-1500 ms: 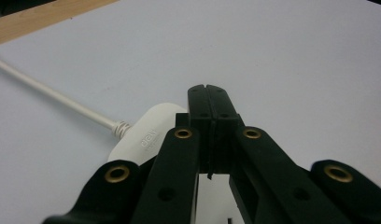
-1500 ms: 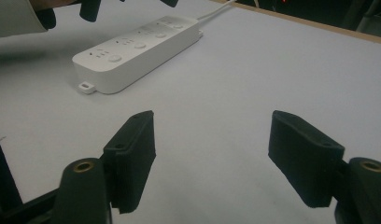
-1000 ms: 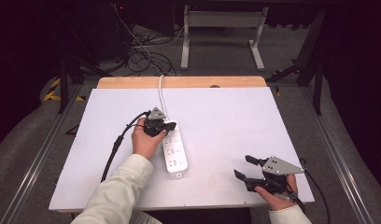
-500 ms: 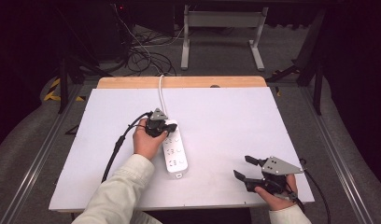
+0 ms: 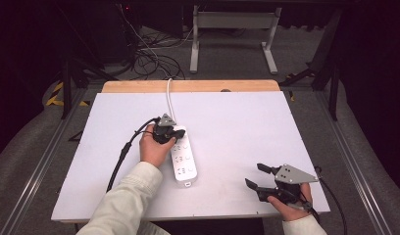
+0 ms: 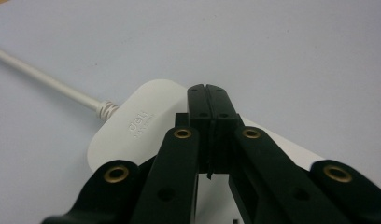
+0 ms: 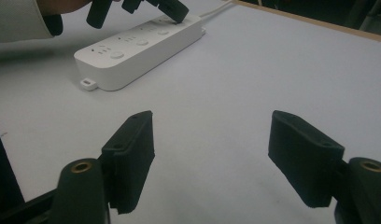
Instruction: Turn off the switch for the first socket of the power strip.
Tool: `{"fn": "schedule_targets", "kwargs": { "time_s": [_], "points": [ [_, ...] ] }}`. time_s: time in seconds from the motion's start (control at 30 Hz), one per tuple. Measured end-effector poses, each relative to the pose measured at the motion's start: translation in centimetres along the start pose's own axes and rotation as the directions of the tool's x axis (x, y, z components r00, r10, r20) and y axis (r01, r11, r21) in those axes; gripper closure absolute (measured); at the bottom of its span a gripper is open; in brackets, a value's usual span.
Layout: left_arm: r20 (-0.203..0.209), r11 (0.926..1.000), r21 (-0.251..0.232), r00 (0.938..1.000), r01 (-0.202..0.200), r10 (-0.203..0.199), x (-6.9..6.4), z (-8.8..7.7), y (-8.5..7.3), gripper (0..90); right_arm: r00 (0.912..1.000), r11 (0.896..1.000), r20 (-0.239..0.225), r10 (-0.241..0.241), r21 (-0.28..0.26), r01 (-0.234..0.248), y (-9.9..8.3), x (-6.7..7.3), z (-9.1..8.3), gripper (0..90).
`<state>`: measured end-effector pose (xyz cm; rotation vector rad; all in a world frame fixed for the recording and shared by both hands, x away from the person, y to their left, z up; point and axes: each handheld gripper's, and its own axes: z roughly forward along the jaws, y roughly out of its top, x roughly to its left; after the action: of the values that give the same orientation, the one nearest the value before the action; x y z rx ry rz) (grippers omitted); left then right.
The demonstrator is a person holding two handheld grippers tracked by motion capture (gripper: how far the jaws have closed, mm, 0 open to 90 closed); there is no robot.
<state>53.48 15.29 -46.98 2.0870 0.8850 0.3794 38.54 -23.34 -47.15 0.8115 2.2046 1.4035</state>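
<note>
A white power strip (image 5: pixel 184 161) lies on the white table top (image 5: pixel 237 122), left of centre, with its cord (image 5: pixel 169 98) running off the far edge. My left gripper (image 5: pixel 174 133) is shut, its tips down on the strip's far end, close to where the cord (image 6: pixel 44 77) enters the strip (image 6: pixel 132 126). The left gripper view shows both jaws pressed together with nothing between them (image 6: pixel 208 91). My right gripper (image 5: pixel 255 175) stands open near the table's front right corner, empty (image 7: pixel 212 140). From there the strip (image 7: pixel 142 44) and the left gripper (image 7: pixel 172 9) lie farther off.
The left gripper's black cable (image 5: pixel 123 152) trails across the table's left side. A wooden edge (image 5: pixel 188 86) borders the far side. Beyond the table are loose cables (image 5: pixel 149 58) on the floor and a metal stand (image 5: pixel 232 39).
</note>
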Motion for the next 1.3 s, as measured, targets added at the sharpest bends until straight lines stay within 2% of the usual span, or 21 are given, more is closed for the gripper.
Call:
{"fn": "schedule_targets", "kwargs": {
  "time_s": [0.2,0.33,0.4,0.77,0.9,1.1,1.2,1.3],
  "points": [
    [0.001,0.9997,-0.005,0.9998,0.022,-0.022,-0.12,0.19,-0.03,89.9,1.0,1.0,0.001,-0.001,0.004,0.001,-0.01,0.03,0.03,31.8],
    [0.003,0.9999,-0.005,0.9999,0.013,-0.013,-0.28,0.29,0.0,90.0,1.0,1.0,0.001,-0.001,0.004,0.001,-0.02,0.03,0.02,31.7],
    [-0.016,1.0,0.0,0.9999,0.0,0.0,-0.3,0.24,0.05,90.0,1.0,1.0,0.0,-0.001,0.004,0.001,-0.02,0.04,0.02,31.7],
    [-0.026,0.9999,-0.004,0.9996,0.011,-0.011,-0.6,0.3,0.02,90.0,1.0,1.0,-0.003,-0.003,0.001,0.003,-0.03,0.09,-0.01,31.7],
    [-0.052,1.0,0.008,0.9986,-0.002,0.002,-0.79,0.27,0.12,90.0,1.0,1.0,-0.002,-0.003,0.001,0.003,-0.03,0.12,-0.05,31.7],
    [-0.054,0.9999,0.011,0.9985,0.0,0.0,-0.82,0.26,0.12,90.0,1.0,1.0,-0.002,-0.002,0.002,0.002,-0.08,0.17,-0.12,31.7],
    [-0.043,0.9996,0.01,0.9988,0.025,-0.024,-0.74,0.28,0.1,90.0,1.0,1.0,-0.004,-0.002,0.0,0.002,-0.1,0.15,-0.13,31.7],
    [-0.049,0.9997,0.02,0.9987,0.013,-0.012,-0.89,0.35,0.12,90.0,1.0,1.0,-0.003,-0.004,0.003,0.004,-0.14,0.15,-0.12,31.7]
  ]
}}
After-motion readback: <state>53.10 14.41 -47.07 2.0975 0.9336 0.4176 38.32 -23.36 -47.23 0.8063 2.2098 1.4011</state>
